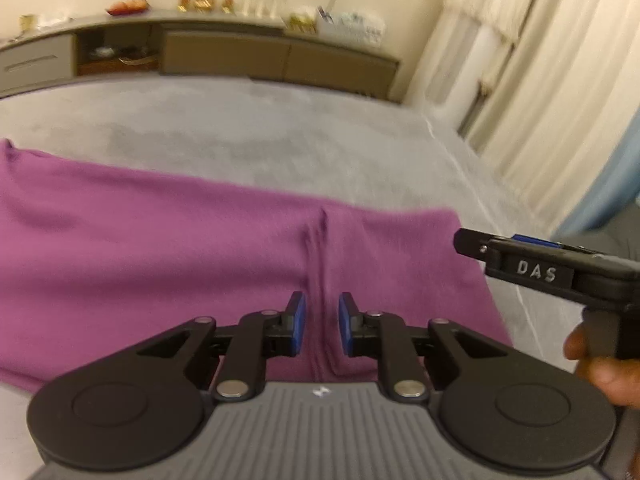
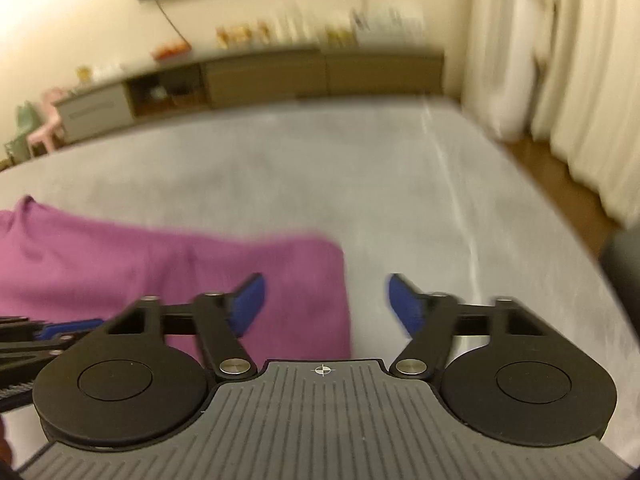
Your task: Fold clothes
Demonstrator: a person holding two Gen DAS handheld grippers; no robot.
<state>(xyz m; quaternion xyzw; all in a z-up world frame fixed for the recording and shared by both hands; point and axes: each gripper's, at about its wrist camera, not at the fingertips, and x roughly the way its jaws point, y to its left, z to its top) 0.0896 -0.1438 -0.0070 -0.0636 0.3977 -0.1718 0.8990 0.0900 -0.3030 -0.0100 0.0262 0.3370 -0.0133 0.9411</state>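
Observation:
A purple garment point(image 1: 168, 248) lies flat on the grey bed point(image 1: 256, 128), with a raised crease point(image 1: 320, 248) running toward me. My left gripper point(image 1: 322, 320) hovers over that crease, its blue pads a narrow gap apart and not pressing on the cloth. In the left wrist view my right gripper point(image 1: 460, 242) shows side-on at the garment's right edge, with a hand point(image 1: 600, 364) on its handle. In the right wrist view the right gripper point(image 2: 326, 304) stands open wide. Its left finger point(image 2: 250, 304) is over the purple garment point(image 2: 120, 256) and its right finger point(image 2: 406, 304) over bare bed point(image 2: 400, 200).
A long low sideboard point(image 1: 240, 52) with small items on top lines the far wall. Pale curtains point(image 1: 540, 80) hang at the right, beyond the bed's right edge and a strip of wooden floor point(image 2: 560, 176). A pink stool point(image 2: 44, 128) stands far left.

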